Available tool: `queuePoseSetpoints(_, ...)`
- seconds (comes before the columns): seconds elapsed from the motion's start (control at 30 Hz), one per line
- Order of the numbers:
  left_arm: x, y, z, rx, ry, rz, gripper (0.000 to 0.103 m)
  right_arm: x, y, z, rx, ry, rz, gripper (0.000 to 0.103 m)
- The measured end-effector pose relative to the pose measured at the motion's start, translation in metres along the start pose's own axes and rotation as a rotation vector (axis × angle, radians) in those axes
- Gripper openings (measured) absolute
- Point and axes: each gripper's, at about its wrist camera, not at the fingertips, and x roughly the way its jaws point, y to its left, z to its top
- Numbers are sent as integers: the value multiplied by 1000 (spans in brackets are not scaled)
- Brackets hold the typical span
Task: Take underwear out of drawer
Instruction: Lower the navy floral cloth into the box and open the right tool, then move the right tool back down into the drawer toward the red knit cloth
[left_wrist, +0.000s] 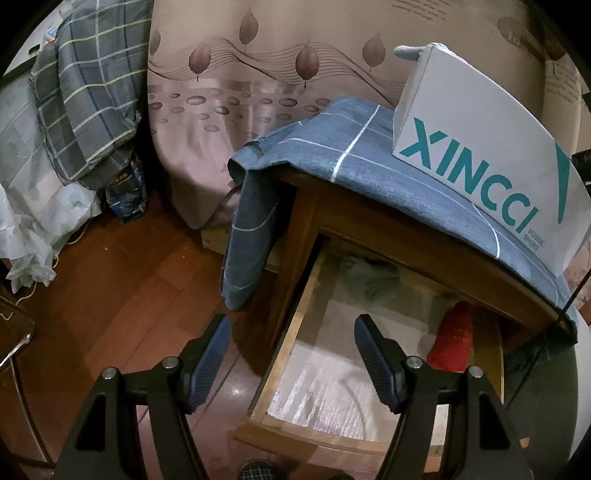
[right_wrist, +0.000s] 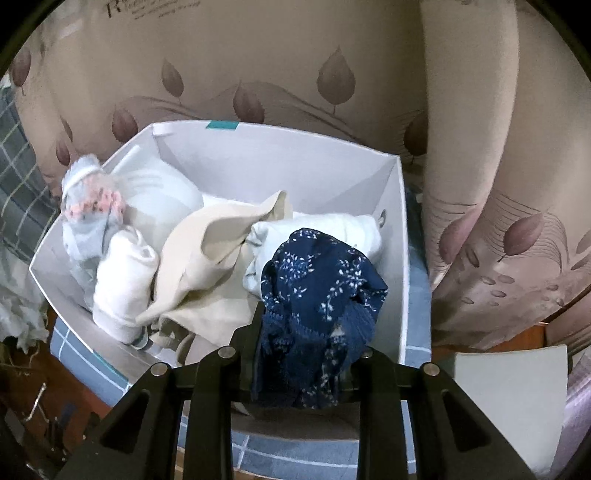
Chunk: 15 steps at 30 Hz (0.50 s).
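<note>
In the left wrist view the wooden drawer (left_wrist: 317, 437) stands pulled out under the nightstand (left_wrist: 369, 221). A red garment (left_wrist: 452, 339) lies at its right side and a grey-green one (left_wrist: 373, 280) at the back. My left gripper (left_wrist: 291, 325) hangs open above the drawer's left rail, holding nothing. In the right wrist view my right gripper (right_wrist: 306, 354) is shut on navy floral underwear (right_wrist: 317, 295), which drapes over its fingertips and hides them. It hangs over the near right corner of the open white shoe box (right_wrist: 277, 155).
The shoe box (left_wrist: 480, 147) sits on a blue checked cloth (left_wrist: 332, 155) on top of the nightstand. It holds a white rolled garment (right_wrist: 122, 280), a beige piece (right_wrist: 207, 266) and a pale blue flowered one (right_wrist: 88, 206). Leaf-print curtain (right_wrist: 332, 74) behind; wooden floor (left_wrist: 129, 295) to the left.
</note>
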Motion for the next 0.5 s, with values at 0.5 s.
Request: queuePoseSetpoints(0.5, -6, 19, 3, -96, -29, 12, 71, -68, 14, -11, -90, -195, -94, 66)
